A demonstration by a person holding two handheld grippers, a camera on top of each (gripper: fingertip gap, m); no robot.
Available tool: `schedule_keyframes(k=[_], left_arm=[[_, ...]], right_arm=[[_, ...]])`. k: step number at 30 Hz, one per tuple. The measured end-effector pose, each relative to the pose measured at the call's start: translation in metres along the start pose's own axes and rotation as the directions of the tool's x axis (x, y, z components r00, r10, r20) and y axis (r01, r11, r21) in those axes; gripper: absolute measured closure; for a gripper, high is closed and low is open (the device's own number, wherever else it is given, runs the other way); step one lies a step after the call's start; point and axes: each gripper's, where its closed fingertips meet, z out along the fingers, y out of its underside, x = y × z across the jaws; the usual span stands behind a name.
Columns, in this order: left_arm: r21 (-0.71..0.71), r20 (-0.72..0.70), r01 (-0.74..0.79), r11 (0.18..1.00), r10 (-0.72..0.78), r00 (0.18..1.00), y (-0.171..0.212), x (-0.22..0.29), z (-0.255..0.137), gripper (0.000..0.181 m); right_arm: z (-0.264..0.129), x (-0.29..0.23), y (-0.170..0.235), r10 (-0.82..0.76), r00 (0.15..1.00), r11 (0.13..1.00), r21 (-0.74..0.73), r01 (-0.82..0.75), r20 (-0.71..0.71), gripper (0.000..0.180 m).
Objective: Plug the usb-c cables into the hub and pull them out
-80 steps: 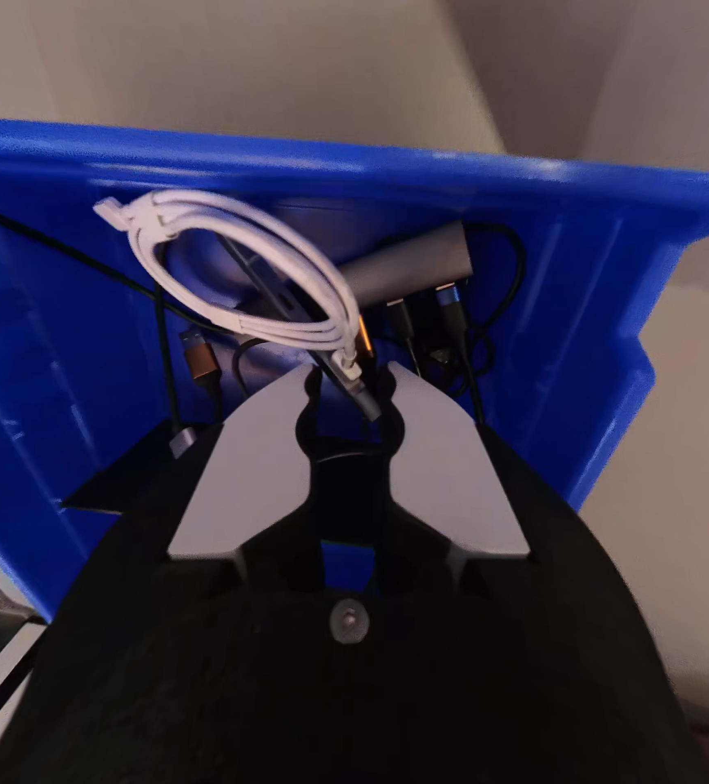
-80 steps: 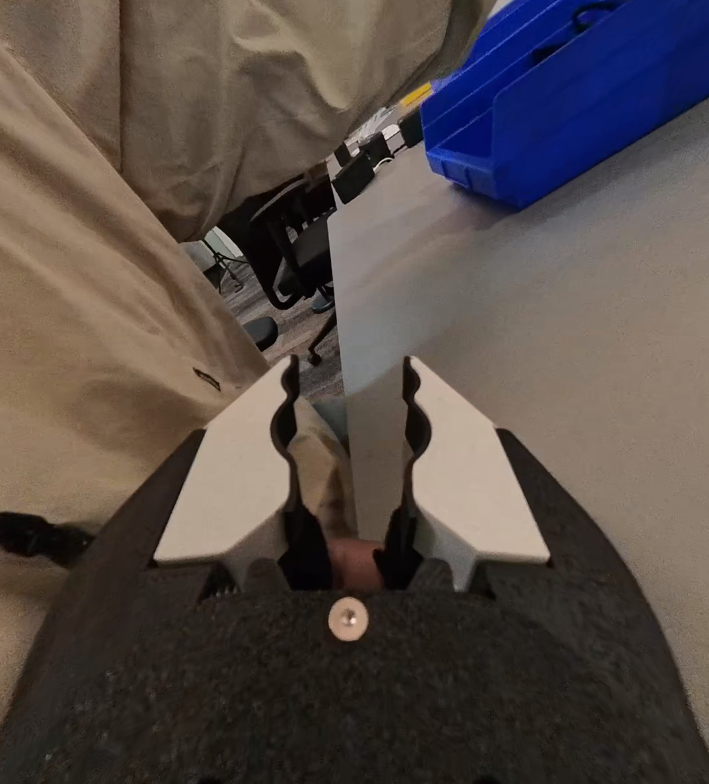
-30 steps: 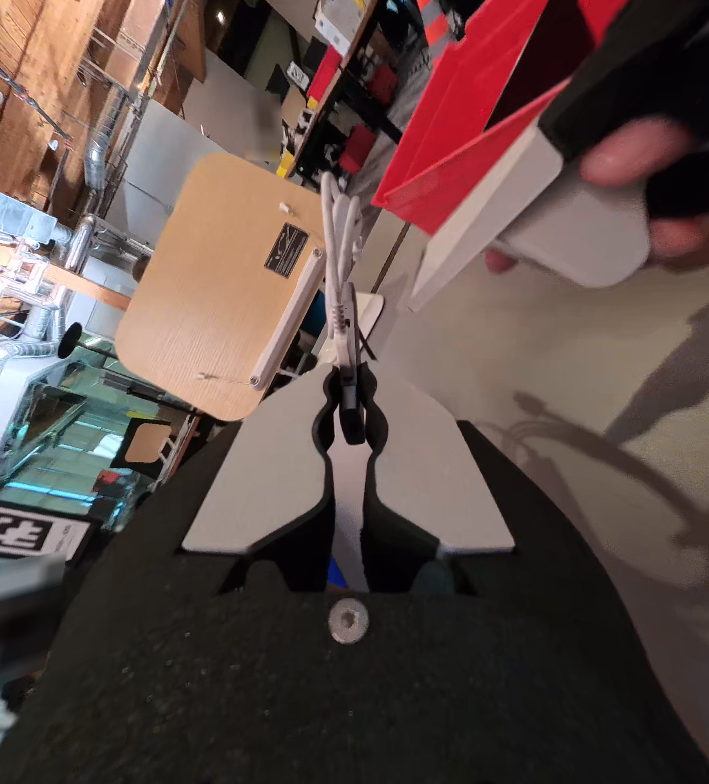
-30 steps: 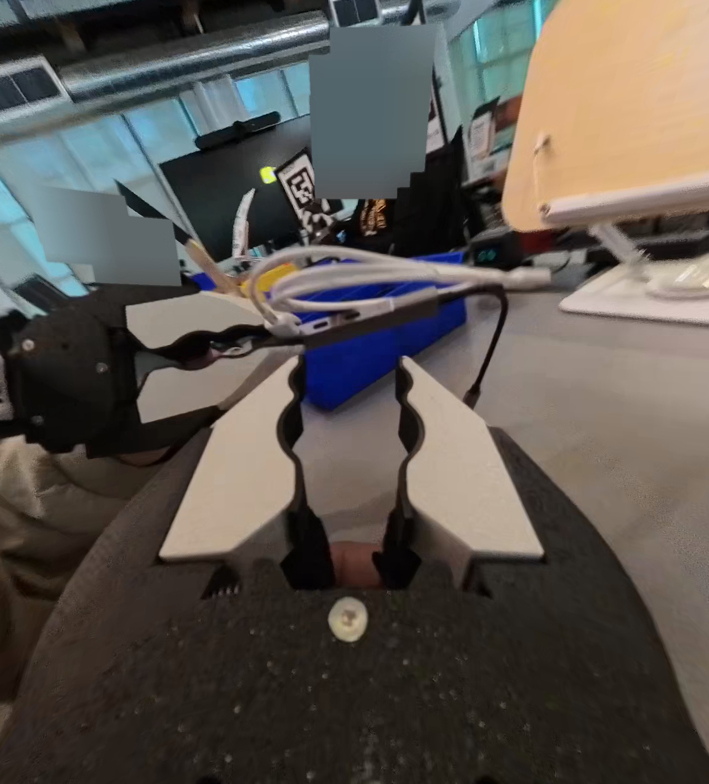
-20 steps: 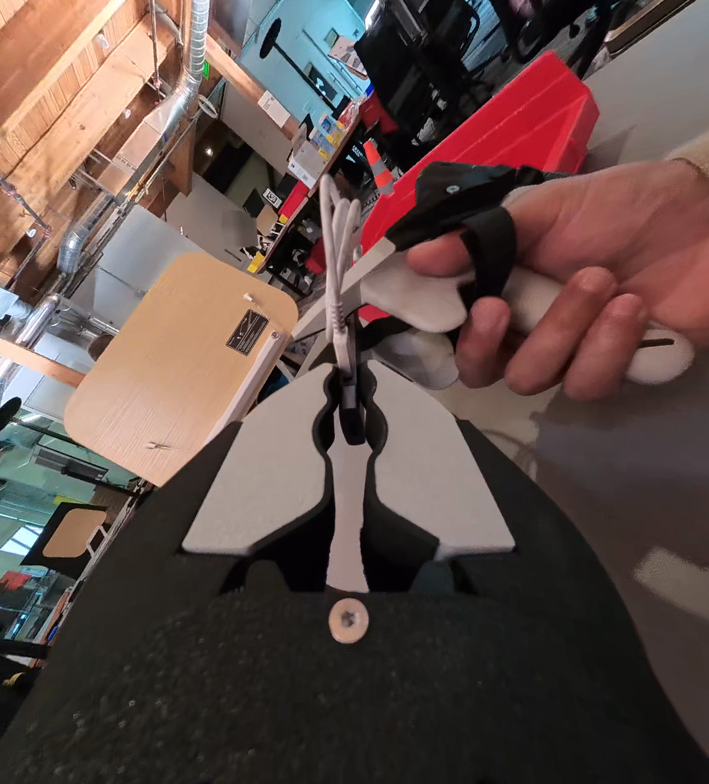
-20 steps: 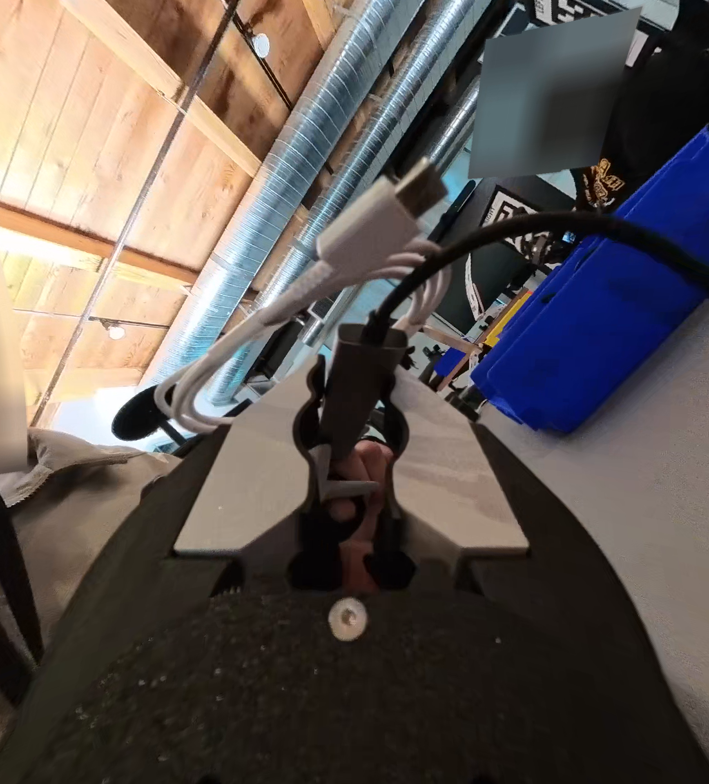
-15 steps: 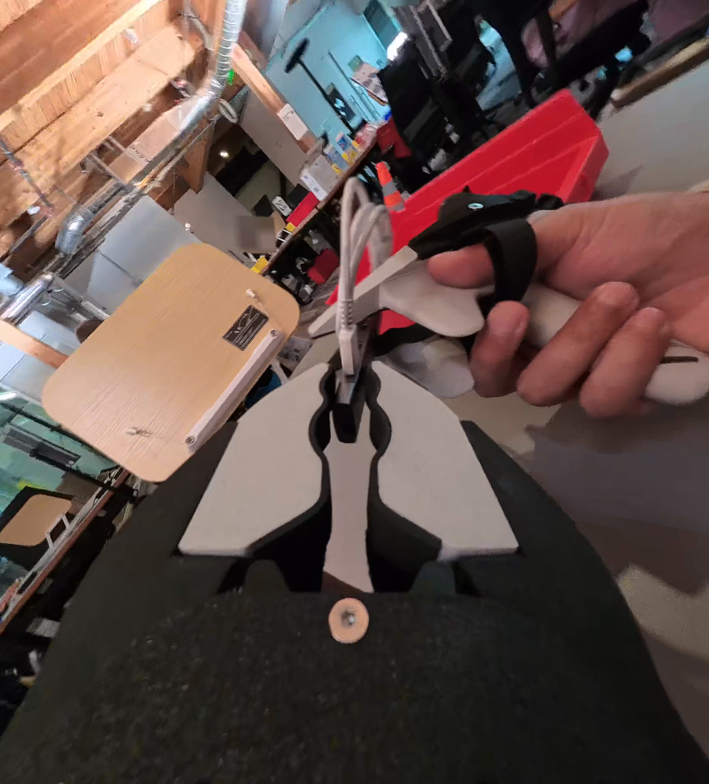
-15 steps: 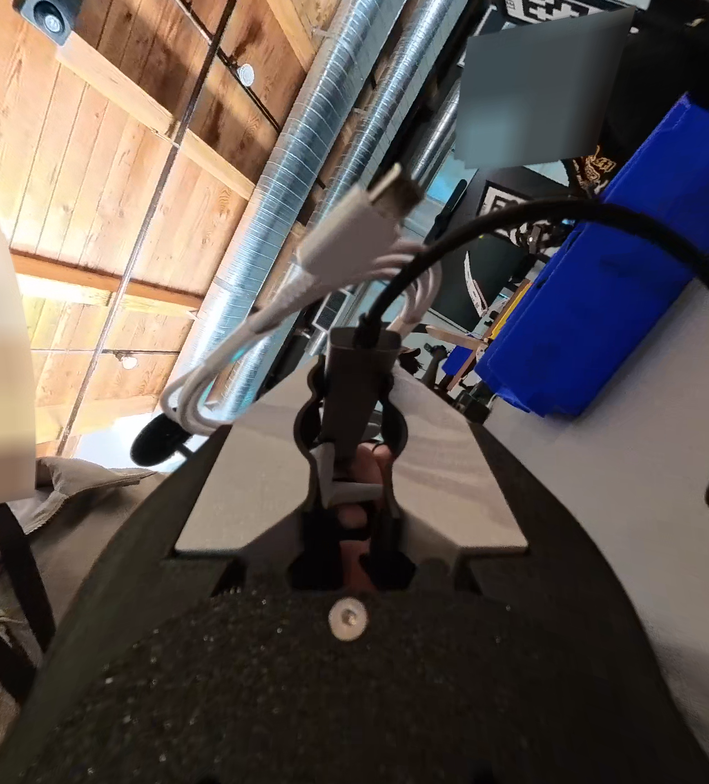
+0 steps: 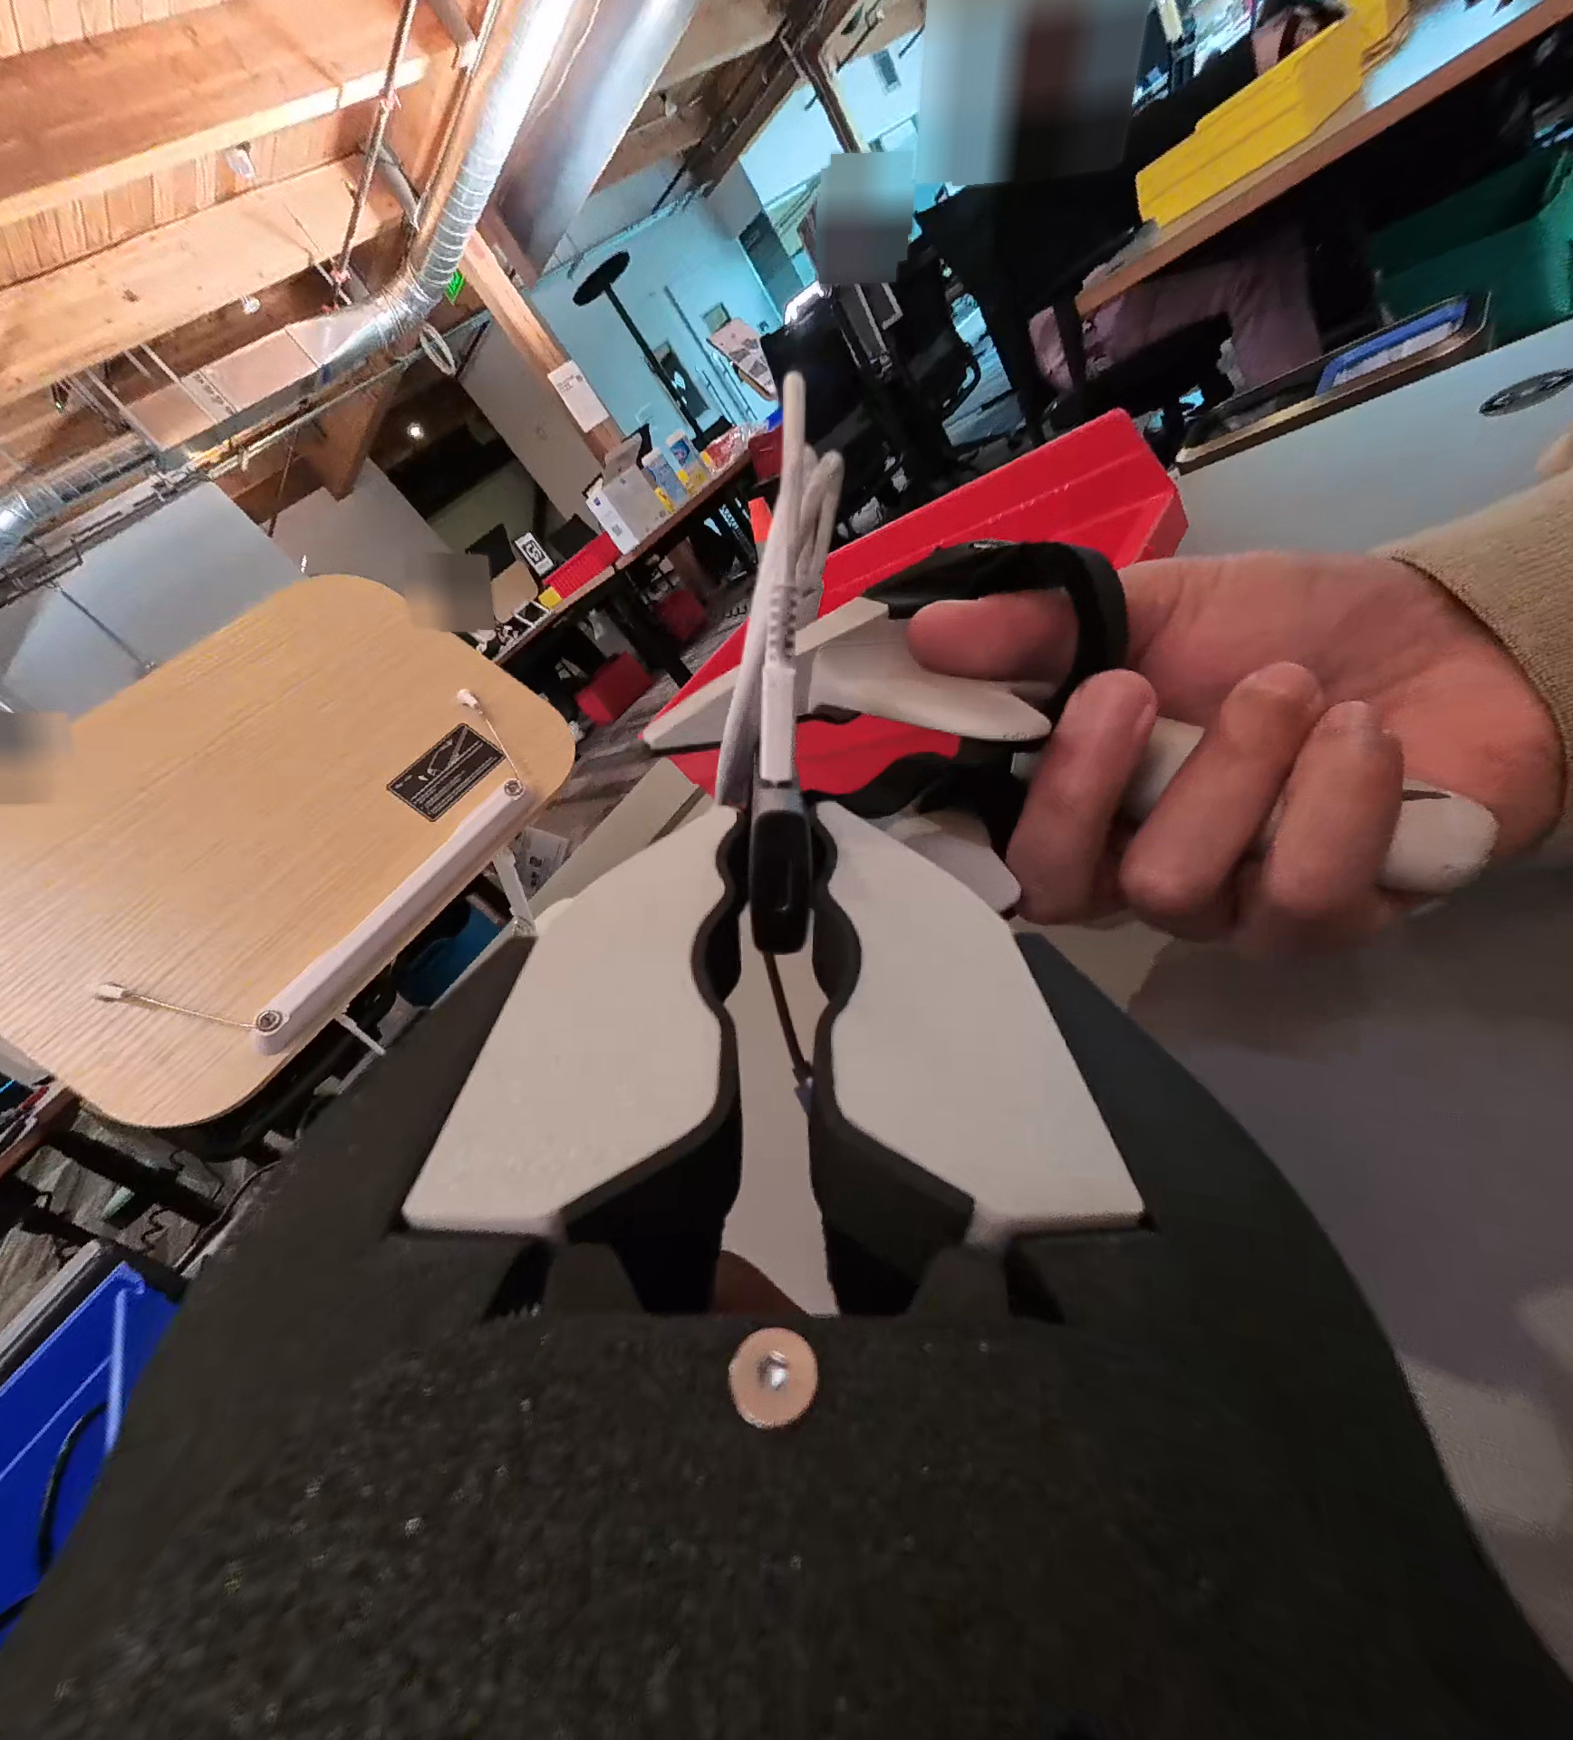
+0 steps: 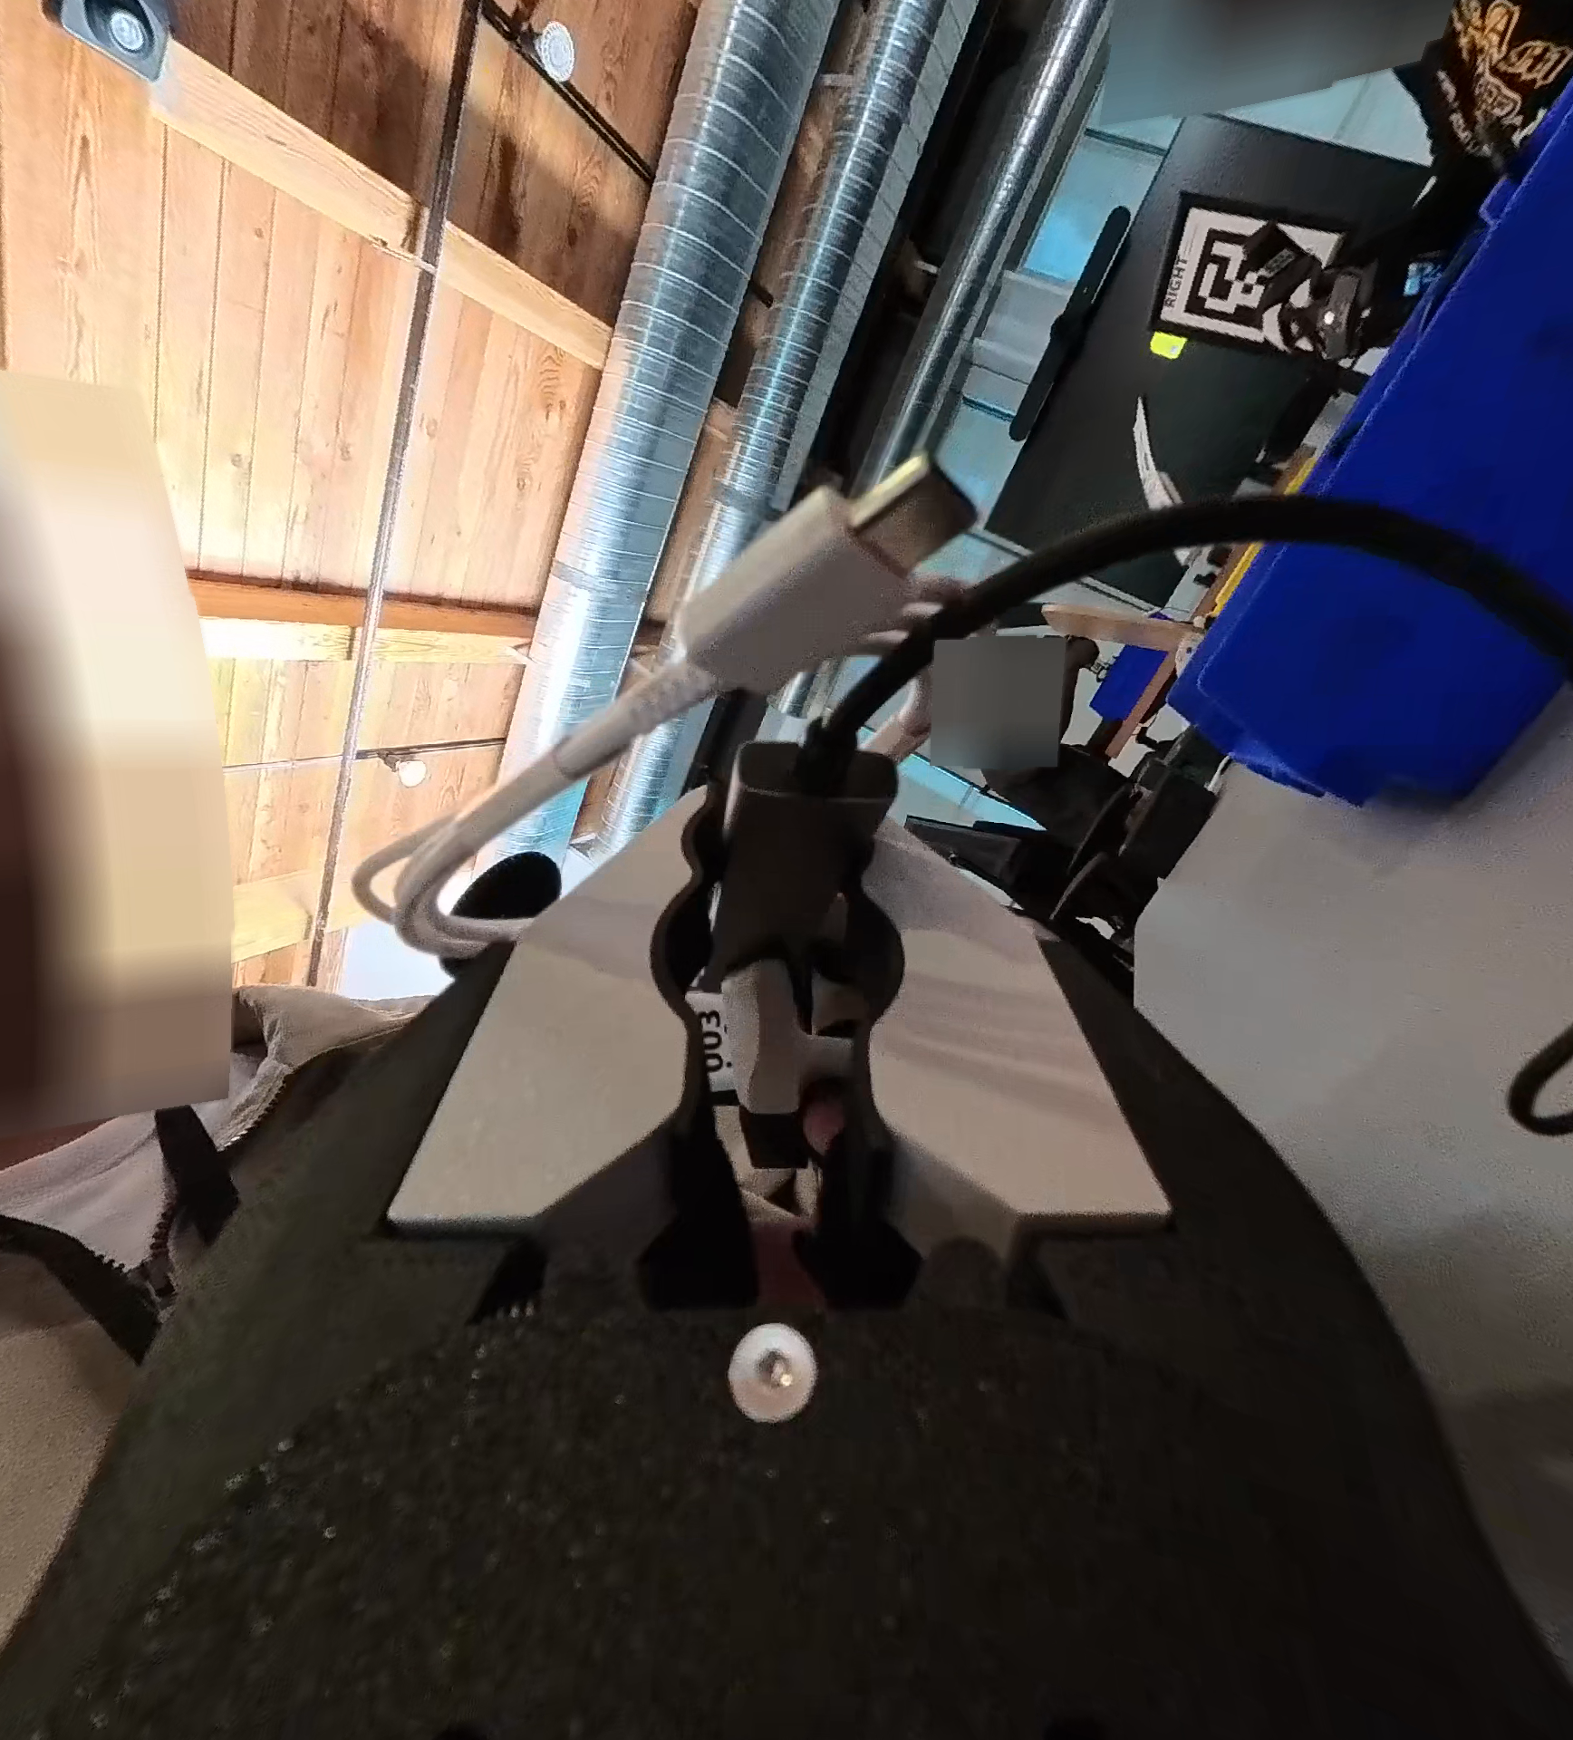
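A: How many tools are there, and what does each one have?

B: Two. In the left wrist view the left tool has its jaws drawn close around the end of one dark grey hub, with a narrow gap below the grip. The right tool clamps the same hub from the opposite end, jaws nearly together on its body.

A: Where is the hub, then?

B: In the air above the grey counter, spanning the two tools. The right tool also shows in the left wrist view, just beyond the hub, with one bare hand wrapped around its handle.

A: And the cables?

B: I count two. One white usb-c cable is bundled in loops against the hub; one of its plugs points free toward the upper right in the right wrist view. In the left wrist view its loops rise above the hub. One black cable leaves the hub's far end, arcs right and drops to the counter.

A: Anything else around?

B: One blue bin at far right in the right wrist view, one red bin behind the hand, and one tilted wooden board to the left.
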Motion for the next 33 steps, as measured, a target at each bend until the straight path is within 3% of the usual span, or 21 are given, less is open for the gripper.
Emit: schedule_keyframes(k=[10,20,33], left_arm=[[0.047,0.030,-0.015,0.999,0.014,0.999,-0.006,-0.001,-0.002,0.172],[0.032,0.047,0.012,0.999,-0.013,0.999,-0.004,-0.006,-0.006,0.165],[-0.015,0.045,-0.004,1.000,0.005,0.999,0.002,-0.001,-0.004,0.171]], right_arm=[[0.003,0.010,0.003,0.130,0.989,0.990,0.039,-0.133,0.073,0.158],[0.002,0.007,-0.002,0.124,0.988,0.991,0.032,-0.127,0.094,0.158],[0.003,0.003,0.001,0.046,0.997,0.999,-0.003,-0.045,0.066,0.158]])
